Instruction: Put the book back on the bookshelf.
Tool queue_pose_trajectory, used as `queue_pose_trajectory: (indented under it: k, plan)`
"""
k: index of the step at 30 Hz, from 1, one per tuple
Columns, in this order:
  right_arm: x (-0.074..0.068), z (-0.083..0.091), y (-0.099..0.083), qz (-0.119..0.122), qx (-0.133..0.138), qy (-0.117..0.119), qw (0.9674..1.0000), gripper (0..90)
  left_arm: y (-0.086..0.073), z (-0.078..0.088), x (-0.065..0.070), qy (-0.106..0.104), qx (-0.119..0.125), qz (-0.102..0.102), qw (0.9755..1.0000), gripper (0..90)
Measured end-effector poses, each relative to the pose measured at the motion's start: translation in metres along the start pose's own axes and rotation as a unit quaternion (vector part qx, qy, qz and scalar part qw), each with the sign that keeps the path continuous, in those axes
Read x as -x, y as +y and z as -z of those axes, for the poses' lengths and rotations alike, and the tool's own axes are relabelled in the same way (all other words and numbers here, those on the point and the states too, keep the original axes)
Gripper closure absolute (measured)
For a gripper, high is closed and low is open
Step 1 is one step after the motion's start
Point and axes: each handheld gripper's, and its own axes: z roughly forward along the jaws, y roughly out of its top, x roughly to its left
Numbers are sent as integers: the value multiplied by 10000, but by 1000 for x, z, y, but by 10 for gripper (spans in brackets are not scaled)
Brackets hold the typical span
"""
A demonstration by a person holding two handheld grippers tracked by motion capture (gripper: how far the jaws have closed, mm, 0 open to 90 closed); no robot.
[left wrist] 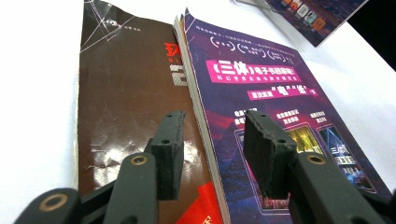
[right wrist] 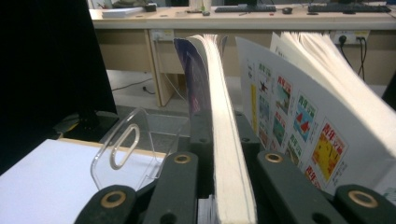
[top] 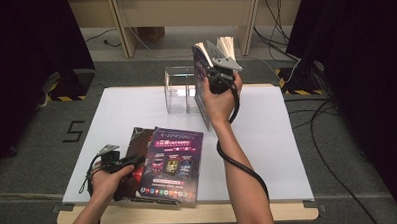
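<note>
The right arm reaches forward over the table (top: 268, 154), and the right gripper (top: 220, 73) is raised, its jaws pinching a book (right wrist: 229, 154) that stands upright with pages fanning open, just beside the clear acrylic holder (top: 180, 90). The holder has nothing inside. The left hand (top: 106, 180) rests low at the near edge; the left gripper (left wrist: 212, 149) has spread jaws over two books (top: 166, 163) lying flat

Three books (top: 174, 163) – two flat, one upright – one clear holder (top: 179, 90), two grippers (top: 119, 162)
</note>
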Motion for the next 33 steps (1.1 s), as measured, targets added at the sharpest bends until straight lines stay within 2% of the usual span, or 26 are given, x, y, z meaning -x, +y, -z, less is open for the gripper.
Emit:
queue_pose_trajectory:
  k: [5,11,16,33]
  plan:
    - [1,-1,-5,26,44,-54,10000,826,-1,-1,-1,2,-16,-2,10000,574]
    - [2,5,-6,189,-66,-26,9998,790,-2,-1,1,-5,-47,-18,10000,573]
    - [6,9,-4,149,-182,48,9997,772,0,0,2,-2,-7,-14,10000,573]
    - [7,9,-7,166,-409,-3,9990,765,0,0,1,-9,-9,-12,10000,574]
